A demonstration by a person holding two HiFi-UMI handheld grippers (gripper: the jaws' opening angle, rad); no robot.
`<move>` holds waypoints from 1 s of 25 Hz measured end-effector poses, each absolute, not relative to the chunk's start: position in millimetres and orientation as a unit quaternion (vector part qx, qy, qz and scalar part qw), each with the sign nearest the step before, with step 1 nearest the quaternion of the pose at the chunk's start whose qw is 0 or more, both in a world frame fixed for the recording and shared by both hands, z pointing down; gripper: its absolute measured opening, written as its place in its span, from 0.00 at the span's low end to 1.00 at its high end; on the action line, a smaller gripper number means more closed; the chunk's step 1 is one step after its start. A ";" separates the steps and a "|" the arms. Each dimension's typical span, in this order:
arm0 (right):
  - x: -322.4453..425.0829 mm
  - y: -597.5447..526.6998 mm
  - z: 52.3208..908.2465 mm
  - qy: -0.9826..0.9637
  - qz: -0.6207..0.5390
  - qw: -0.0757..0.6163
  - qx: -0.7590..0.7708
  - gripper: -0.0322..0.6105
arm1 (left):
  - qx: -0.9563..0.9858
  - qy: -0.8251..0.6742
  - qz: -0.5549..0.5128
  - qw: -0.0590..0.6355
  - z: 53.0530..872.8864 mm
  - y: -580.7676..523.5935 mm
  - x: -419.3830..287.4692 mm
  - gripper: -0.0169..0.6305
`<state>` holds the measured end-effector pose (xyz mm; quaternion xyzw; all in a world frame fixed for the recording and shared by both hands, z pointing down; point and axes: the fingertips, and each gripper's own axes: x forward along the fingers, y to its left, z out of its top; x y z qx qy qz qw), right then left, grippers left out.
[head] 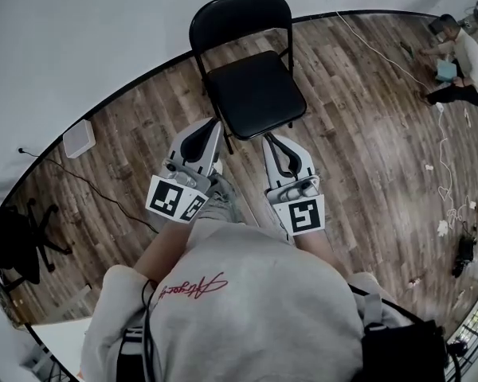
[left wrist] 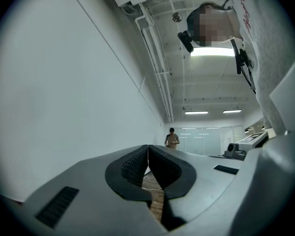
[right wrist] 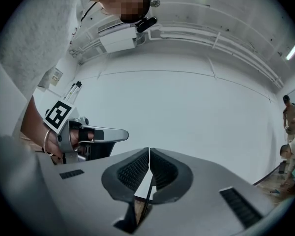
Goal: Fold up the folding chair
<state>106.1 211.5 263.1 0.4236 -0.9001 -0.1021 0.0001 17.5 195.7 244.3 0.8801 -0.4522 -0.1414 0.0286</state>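
Note:
A black folding chair (head: 255,94) stands unfolded on the wood floor, its backrest (head: 239,18) toward the white wall. In the head view both grippers are held out just short of the seat's near edge. My left gripper (head: 213,126) is by the seat's near left corner, my right gripper (head: 269,140) by its near right side. Neither touches the chair. The left gripper view has its jaws (left wrist: 147,149) pressed together with nothing between them. My right gripper (right wrist: 149,152) is likewise shut and empty, with the left gripper (right wrist: 91,137) beside it.
A white box (head: 80,138) lies by the wall at left, with a thin cable running from it. A black office chair base (head: 20,241) stands at far left. A person (head: 462,62) sits on the floor at top right, near loose cables (head: 446,161).

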 end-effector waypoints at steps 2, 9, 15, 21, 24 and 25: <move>97.8 178.9 270.0 -0.897 -0.098 0.008 0.432 0.08 | 0.884 -0.447 -0.132 0.030 248.9 162.2 8.5 0.05; 67.1 70.7 276.5 -0.887 -0.091 0.024 0.452 0.08 | 0.887 -0.452 -0.090 0.039 262.1 48.9 -21.5 0.05; 46.7 14.1 272.4 -0.882 -0.093 0.030 0.461 0.08 | 0.886 -0.454 -0.070 0.063 279.0 -8.2 -40.1 0.05; 54.6 -2.9 298.6 -0.882 -0.062 0.050 0.464 0.08 | 0.874 -0.473 -0.010 0.109 343.1 -42.3 -51.8 0.27; 63.8 -8.1 329.0 -0.880 -0.040 0.069 0.469 0.08 | 0.853 -0.498 0.030 0.154 400.7 -70.3 -66.7 0.42; 68.8 -9.3 342.5 -0.878 -0.030 0.078 0.472 0.08 | 0.844 -0.506 0.044 0.172 423.0 -79.3 -72.8 0.44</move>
